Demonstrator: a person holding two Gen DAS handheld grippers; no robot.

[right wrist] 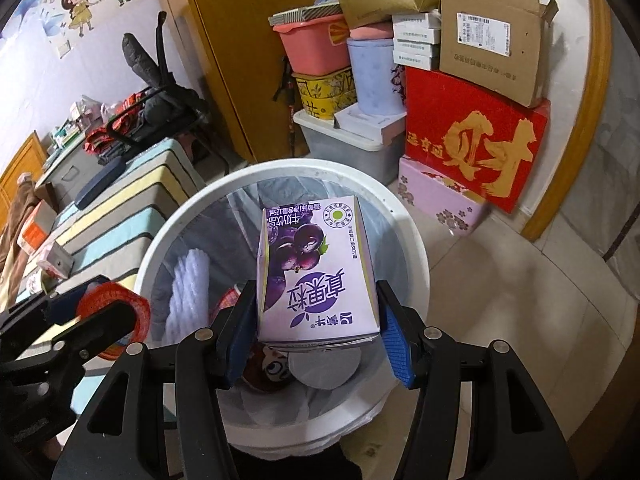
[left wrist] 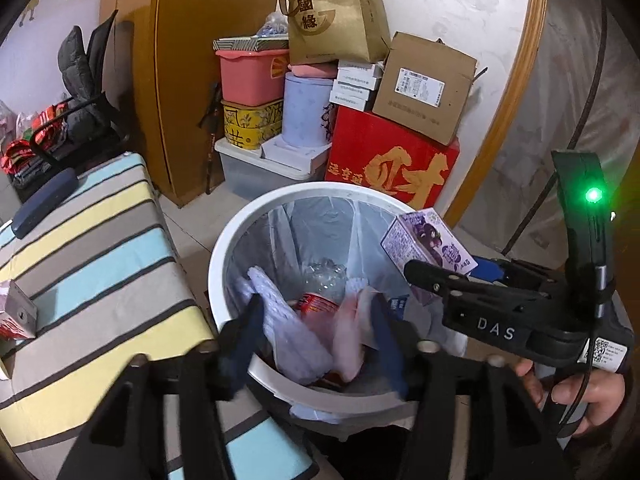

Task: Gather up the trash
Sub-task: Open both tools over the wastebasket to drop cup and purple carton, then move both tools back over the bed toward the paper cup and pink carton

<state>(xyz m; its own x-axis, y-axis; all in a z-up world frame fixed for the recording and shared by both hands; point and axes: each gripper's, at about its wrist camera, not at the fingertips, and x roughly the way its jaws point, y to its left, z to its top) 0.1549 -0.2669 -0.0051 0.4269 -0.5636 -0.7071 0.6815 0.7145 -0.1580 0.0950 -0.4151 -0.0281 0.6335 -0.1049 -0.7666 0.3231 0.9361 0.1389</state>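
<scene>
A white bin with a clear liner stands on the floor below both grippers. My left gripper hangs open over it. Between its fingers, without touching the pads, shows a crumpled clear bottle with a red label. A lilac foam net and a pink wrapper lie in the bin beside the bottle. My right gripper is shut on a purple milk carton, held over the bin's mouth. From the right wrist view, the left gripper sits at the bin's left rim.
A striped cushioned bench stands left of the bin with a small carton on it. Behind the bin are a red box, a cardboard box and a storage tub. A hand holds the right gripper. Tiled floor lies right.
</scene>
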